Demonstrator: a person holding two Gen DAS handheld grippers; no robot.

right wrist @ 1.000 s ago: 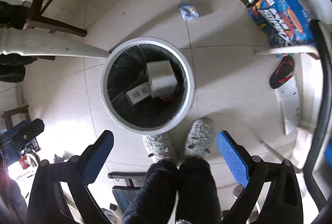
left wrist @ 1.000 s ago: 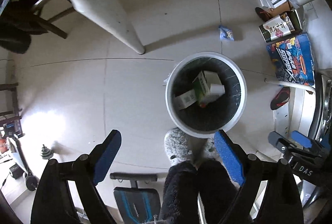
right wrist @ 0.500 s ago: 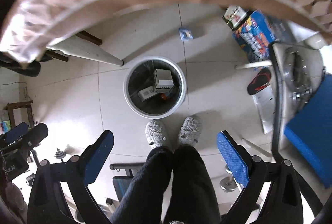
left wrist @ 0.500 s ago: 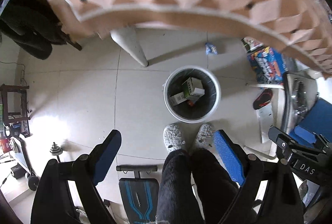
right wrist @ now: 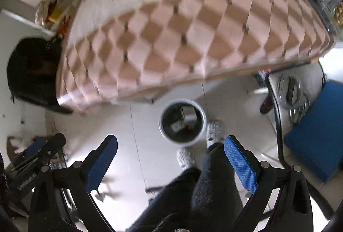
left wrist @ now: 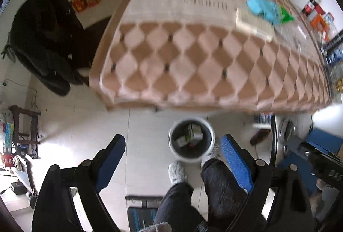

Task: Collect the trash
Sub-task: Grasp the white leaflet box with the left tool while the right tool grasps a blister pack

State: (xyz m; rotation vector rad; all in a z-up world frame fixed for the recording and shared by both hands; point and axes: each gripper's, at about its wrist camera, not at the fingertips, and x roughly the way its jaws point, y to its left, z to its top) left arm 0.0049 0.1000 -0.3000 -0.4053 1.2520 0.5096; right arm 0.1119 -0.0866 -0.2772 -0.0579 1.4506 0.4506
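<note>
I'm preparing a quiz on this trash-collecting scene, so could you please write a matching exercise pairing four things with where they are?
Things:
1. bin
2. flat box
3. black coat
4. slippers

Places:
A. draped beside the table's left end
B. on the floor in front of the table
C. on the person's feet, next to the bin
D. on the table, near the blue cloth

Pairs: 1-B, 2-D, 3-A, 4-C
</note>
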